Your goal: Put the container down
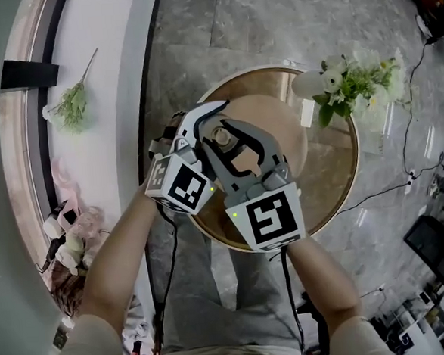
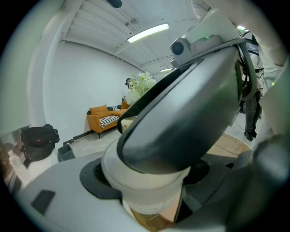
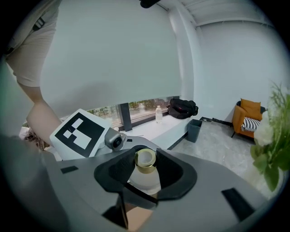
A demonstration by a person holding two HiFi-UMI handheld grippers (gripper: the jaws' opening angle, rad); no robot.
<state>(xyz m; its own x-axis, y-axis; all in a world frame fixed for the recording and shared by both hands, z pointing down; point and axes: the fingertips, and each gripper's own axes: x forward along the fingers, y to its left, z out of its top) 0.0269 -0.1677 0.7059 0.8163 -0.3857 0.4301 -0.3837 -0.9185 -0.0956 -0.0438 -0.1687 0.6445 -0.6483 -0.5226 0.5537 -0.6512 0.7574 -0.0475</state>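
Note:
A small white container with a gold neck hangs above the round wooden table. Both grippers clasp it from opposite sides. My left gripper, with white jaws, closes its dark pads on the container's white body. My right gripper, with dark grey jaws, grips the container just below the gold neck. In the left gripper view, one dark jaw of the right gripper crosses over the container and hides its top. The left gripper's marker cube shows behind the container in the right gripper view.
A white vase of flowers stands on the table's far right rim. A green sprig lies on the white ledge at left. An orange sofa, a black bag and a grey bin stand on the floor farther off.

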